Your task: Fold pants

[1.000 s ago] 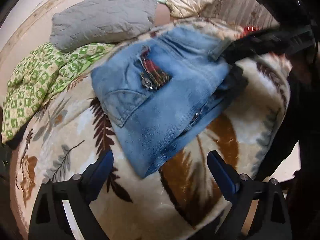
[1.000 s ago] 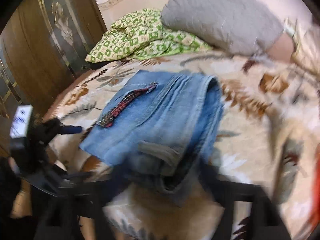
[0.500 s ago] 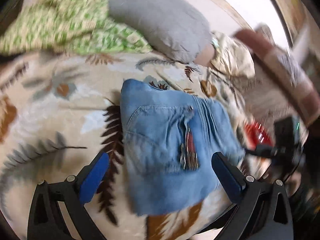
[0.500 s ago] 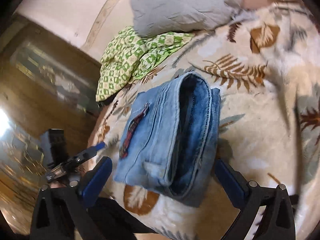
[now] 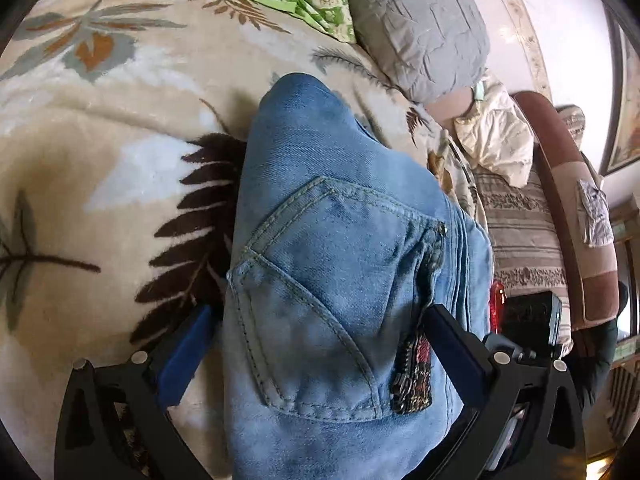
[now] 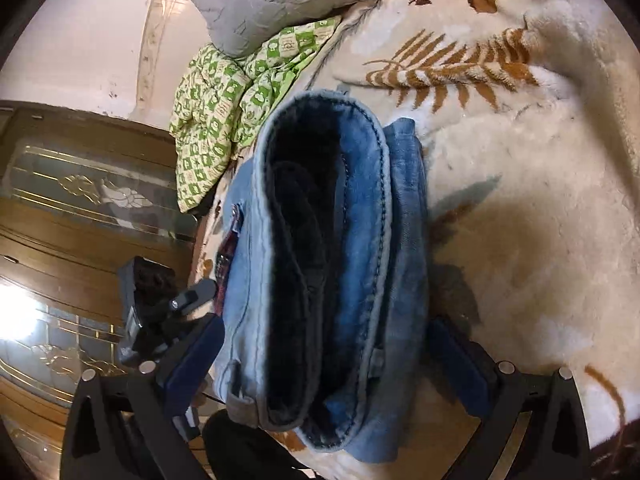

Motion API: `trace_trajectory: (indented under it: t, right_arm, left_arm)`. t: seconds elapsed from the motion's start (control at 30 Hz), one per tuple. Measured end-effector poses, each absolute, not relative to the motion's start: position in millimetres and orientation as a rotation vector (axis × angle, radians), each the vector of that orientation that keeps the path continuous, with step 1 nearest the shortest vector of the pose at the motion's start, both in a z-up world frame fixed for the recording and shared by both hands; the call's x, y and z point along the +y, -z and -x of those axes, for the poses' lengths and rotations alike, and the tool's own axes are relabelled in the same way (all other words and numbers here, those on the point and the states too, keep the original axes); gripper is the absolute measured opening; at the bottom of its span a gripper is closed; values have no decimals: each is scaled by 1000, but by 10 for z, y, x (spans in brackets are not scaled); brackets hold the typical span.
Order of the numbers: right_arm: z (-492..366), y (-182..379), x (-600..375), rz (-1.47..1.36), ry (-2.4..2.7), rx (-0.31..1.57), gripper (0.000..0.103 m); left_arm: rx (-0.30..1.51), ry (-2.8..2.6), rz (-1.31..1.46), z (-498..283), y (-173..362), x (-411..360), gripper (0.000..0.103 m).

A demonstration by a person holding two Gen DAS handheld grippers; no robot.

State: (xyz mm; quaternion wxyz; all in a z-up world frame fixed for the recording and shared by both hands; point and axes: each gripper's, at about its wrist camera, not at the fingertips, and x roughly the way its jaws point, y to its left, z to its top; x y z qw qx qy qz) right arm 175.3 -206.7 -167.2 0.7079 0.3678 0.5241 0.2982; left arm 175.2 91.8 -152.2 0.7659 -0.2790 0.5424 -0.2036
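Observation:
The folded light-blue jeans (image 5: 328,264) lie in a thick stack on the leaf-patterned blanket (image 5: 100,160), back pocket and a red patterned tag upward. My left gripper (image 5: 316,344) is open, its blue-padded fingers (image 5: 184,356) straddling the near end of the stack. In the right wrist view the jeans (image 6: 332,264) show their open waistband end and layered folds. My right gripper (image 6: 324,360) is open, its fingers (image 6: 460,368) on either side of that end. Neither gripper pinches the cloth.
A grey pillow (image 5: 416,20) and a green patterned cloth (image 6: 232,92) lie at the head of the bed. A cream cloth (image 5: 496,136) and a striped, brown-edged cushion (image 5: 560,208) are on one side. A wooden glass-panelled cabinet (image 6: 60,216) stands beside the bed.
Both grippers have moved in close to the folded jeans from opposite ends; each now straddles the stack. The jeans lie where they were.

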Motion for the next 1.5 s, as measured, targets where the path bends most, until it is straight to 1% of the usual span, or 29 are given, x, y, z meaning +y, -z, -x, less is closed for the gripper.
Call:
trace_trajectory:
  t: [0.2, 0.37, 0.6, 0.67, 0.83, 1.0, 1.2, 1.5]
  right_arm:
    - [-1823, 1670, -1936, -803, -674, 1180, 103]
    - [-1850, 1667, -1809, -759, -675, 1178, 103]
    - [-1852, 1681, -1810, -772, -643, 1178, 103]
    - [-1884, 1696, -1809, -782, -629, 1193, 103]
    - [-2021, 1785, -1887, -908, -608, 1242, 103]
    - [-2121, 1823, -1878, -941, -610, 1307, 103]
    - [-1987, 1747, -1789, -831, -619, 1202, 103]
    - [-1954, 1715, -1730, -748, -630, 1140, 103]
  left_arm:
    - [1205, 500, 617, -1764, 1540, 839, 103]
    - [1189, 486, 490, -1755, 1542, 691, 103]
    - [1155, 507, 532, -1725, 1565, 787, 103]
    - [1145, 516, 521, -1697, 1569, 788, 103]
    - [1132, 537, 505, -1679, 1567, 788, 103]
    - [1150, 544, 521, -1714, 1567, 807, 103]
    - [1153, 546, 527, -1752, 1573, 798, 103]
    - [1148, 542, 507, -1773, 1578, 762, 103]
